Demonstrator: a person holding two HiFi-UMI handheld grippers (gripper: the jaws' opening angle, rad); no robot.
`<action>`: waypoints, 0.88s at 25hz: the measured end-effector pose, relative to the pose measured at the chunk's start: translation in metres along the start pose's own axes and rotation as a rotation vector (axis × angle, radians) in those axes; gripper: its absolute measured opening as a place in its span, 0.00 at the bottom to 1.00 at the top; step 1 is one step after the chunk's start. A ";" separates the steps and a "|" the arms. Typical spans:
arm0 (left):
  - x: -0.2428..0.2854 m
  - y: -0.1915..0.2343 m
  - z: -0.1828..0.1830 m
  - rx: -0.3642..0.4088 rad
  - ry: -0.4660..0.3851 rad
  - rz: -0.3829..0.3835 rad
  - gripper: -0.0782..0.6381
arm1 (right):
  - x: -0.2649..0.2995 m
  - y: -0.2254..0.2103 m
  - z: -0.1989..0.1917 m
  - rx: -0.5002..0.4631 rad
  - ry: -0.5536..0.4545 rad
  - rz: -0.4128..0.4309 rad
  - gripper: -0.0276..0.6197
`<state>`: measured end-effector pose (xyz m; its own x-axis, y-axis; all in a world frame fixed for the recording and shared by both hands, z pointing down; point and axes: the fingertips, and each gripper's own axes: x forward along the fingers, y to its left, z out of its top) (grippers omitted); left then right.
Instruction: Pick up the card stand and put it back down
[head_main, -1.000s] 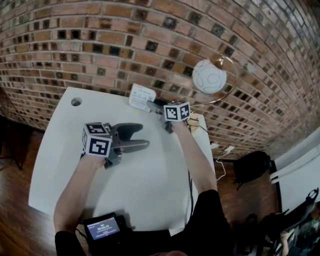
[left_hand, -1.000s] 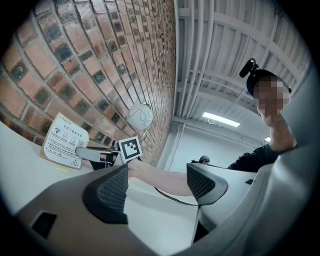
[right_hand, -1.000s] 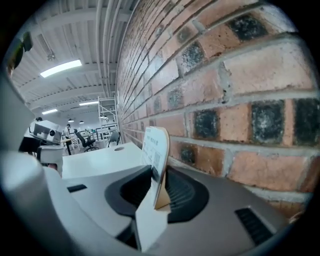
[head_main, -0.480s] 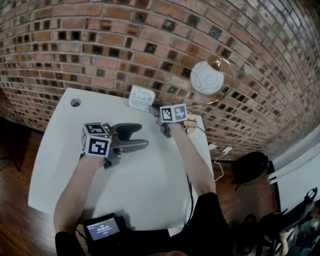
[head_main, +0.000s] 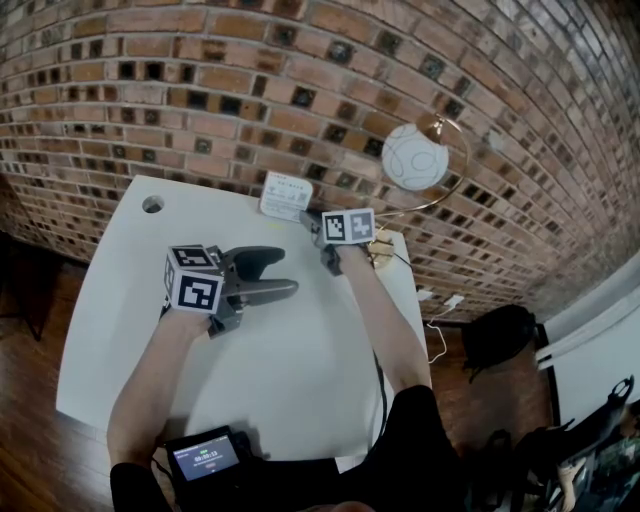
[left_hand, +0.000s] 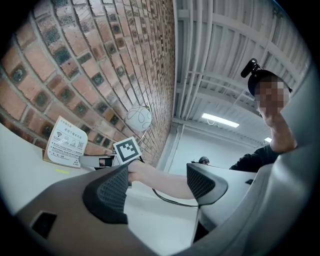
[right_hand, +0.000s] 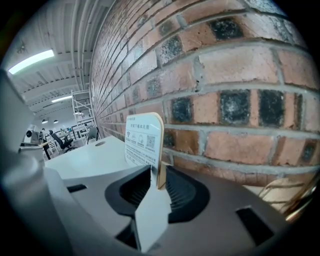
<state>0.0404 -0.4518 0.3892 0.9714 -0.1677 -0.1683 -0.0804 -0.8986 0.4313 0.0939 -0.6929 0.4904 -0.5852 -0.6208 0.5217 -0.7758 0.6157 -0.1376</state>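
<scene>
White desk (head_main: 300, 370) seen from above, set against a brick wall (head_main: 200, 90). At the desk's far edge, a little right of its middle and just in front of the wall, the card stand (head_main: 285, 195): a pale printed card with rounded corners in a light wooden holder, roughly upright, printed face toward the near side. Right gripper (head_main: 306, 216) reaching to it from the right and tipped slightly downward, its pads closed on the stand's lower right edge. In the right gripper view, the stand's wooden edge (right_hand: 161, 175) pinched in the narrow gap between two black ribbed pads, the card rising above them. Bottom of the stand hidden behind the pads, so contact with the desk not discernible. Left gripper (head_main: 285, 272) well apart from the stand, held over the desk's middle and pointing right, jaws apart with nothing between them. In the left gripper view, only the person's right forearm (left_hand: 160, 177) and bare desk showing through the gap. At the far right corner, a lamp (head_main: 418, 155) with a white globe on a brass arc. Near the far left corner, a small round hole (head_main: 152, 204) in the desktop. At the near edge, a small dark device (head_main: 205, 455) with a lit screen. Dark cable (head_main: 381, 375) running along the right edge
</scene>
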 end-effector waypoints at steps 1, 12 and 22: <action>0.000 0.000 0.000 0.000 0.000 0.000 0.61 | 0.000 0.001 0.000 -0.002 0.001 0.003 0.23; -0.001 0.003 -0.001 -0.006 0.003 0.002 0.61 | -0.009 0.004 -0.002 0.036 -0.017 0.029 0.23; 0.001 -0.018 0.005 0.027 0.018 -0.033 0.61 | -0.113 0.078 0.011 0.103 -0.305 0.341 0.12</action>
<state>0.0419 -0.4383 0.3766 0.9773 -0.1311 -0.1662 -0.0544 -0.9143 0.4014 0.0967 -0.5805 0.4117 -0.8415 -0.5149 0.1633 -0.5374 0.7676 -0.3493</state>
